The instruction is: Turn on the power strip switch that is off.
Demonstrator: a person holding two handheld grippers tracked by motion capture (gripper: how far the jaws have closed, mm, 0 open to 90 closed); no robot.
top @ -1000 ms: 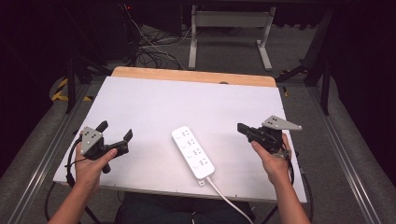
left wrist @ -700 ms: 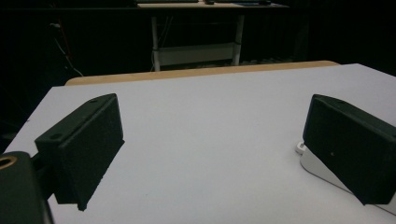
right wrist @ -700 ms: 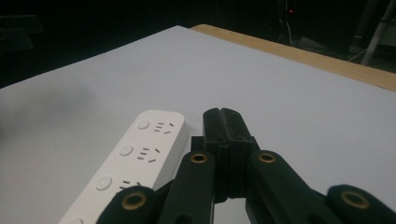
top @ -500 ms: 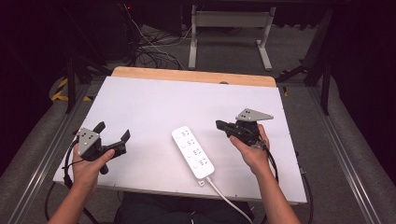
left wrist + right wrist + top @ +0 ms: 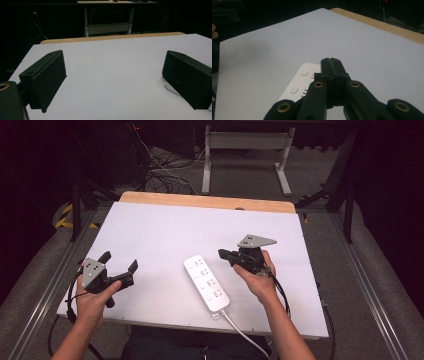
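Since 1 second ago the right gripper (image 5: 223, 254) has travelled from the table's right edge toward 9 o'clock, and now hangs just beside the far end of the power strip (image 5: 206, 282), jaws pressed together with nothing between them; the right gripper view has its closed tips over the strip's switch buttons (image 5: 304, 72). Meanwhile the left gripper (image 5: 120, 265) has barely shifted, sitting at about 8 o'clock on the white table (image 5: 165, 227), jaws spread wide and holding nothing.

That strip lies near the table's front edge, at roughly 6 o'clock, slanted with its far end toward 11 o'clock and its cable (image 5: 240, 331) running off the near edge toward 5 o'clock.

It looks like a rigid plastic bar, fairly light, with a smooth casing that could slide on the table. I would grip it across its narrow width near the middle. With closed tips, a press on a switch or a nudge seems likelier; the cable may drag.
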